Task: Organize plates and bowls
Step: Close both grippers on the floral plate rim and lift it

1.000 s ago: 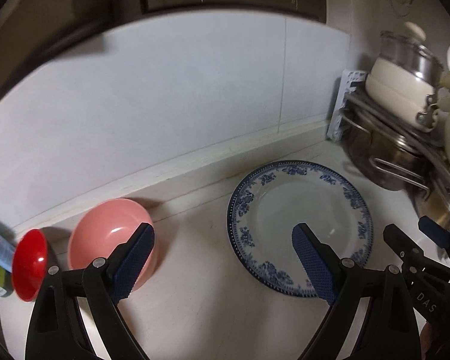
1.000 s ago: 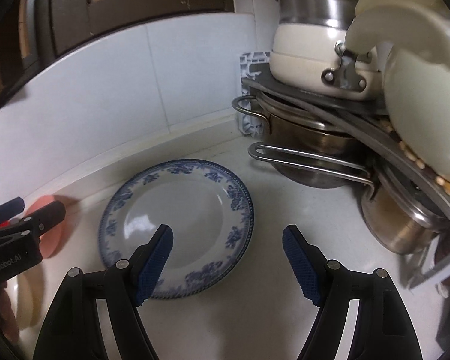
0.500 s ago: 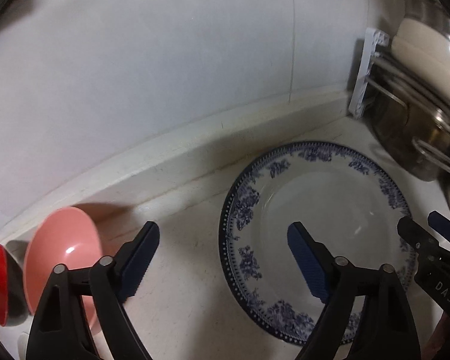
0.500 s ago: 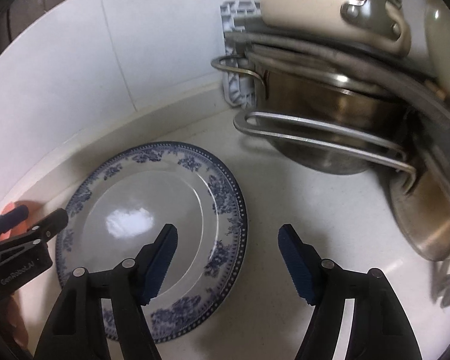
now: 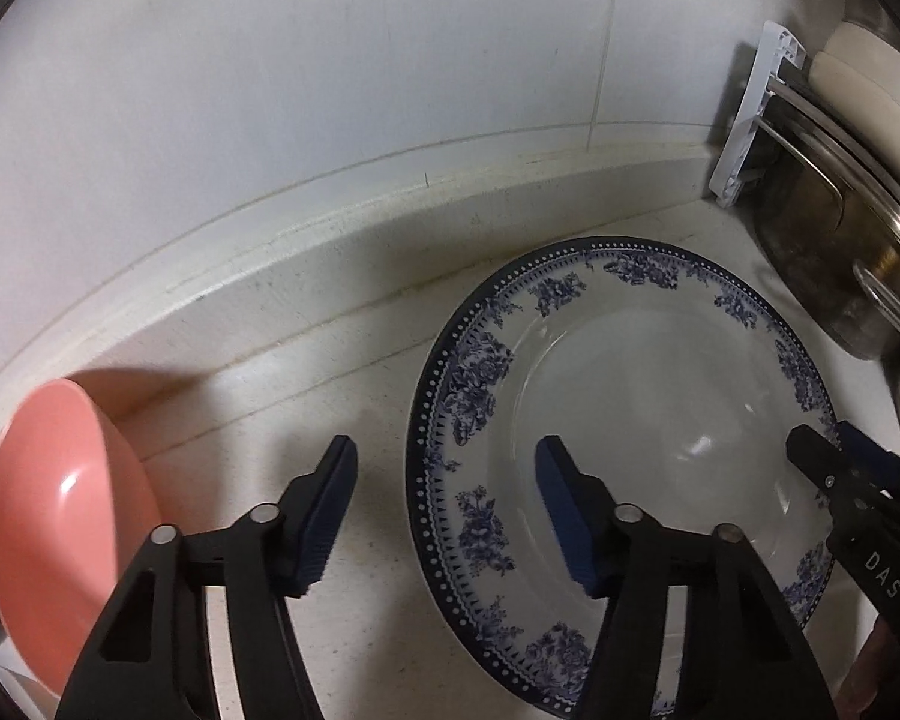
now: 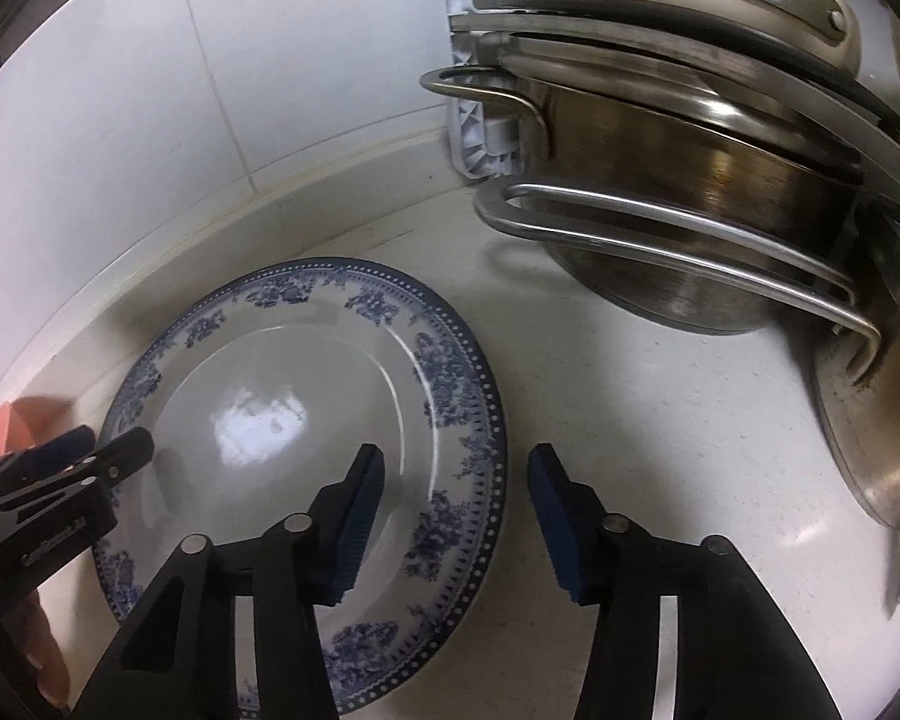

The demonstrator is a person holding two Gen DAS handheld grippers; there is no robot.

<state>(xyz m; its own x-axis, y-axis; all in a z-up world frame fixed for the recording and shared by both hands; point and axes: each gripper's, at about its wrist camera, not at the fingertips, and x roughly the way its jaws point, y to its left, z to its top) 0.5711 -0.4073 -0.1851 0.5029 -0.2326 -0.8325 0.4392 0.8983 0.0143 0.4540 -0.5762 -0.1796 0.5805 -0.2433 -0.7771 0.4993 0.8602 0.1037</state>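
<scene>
Two views, both grippers closing in on one plate.

Left wrist, claw: left gripper (image 5: 444, 510) wide apart, holding nothing; the plate's 9 o'clock rim sits between its pads.
Left wrist, plate: blue-patterned plate (image 5: 624, 420) flat on the counter (image 5: 342, 396), filling the frame from centre to 3 o'clock.
Left wrist, bowl: pink bowl (image 5: 60, 516) at 8 o'clock, near the plate but apart from it.
Left wrist, change: compared with a second ago the plate looks much bigger and the bowl has slid to the frame edge, so the gripper has moved in and down.

Right wrist, claw: right gripper (image 6: 456, 510) also spread wide and empty, straddling the plate's 3 o'clock rim.
Right wrist, clutter: steel pots (image 6: 690, 222) stacked at 1–3 o'clock, apart from the plate.
Right wrist, change: pots have grown and shifted up in frame; same approach.

Meaning: likely a two-sided pinch on opposite rims, then lift. Not yet gripped.
Risk: glazed rim lying flat gives the pads little to bite on.
</scene>
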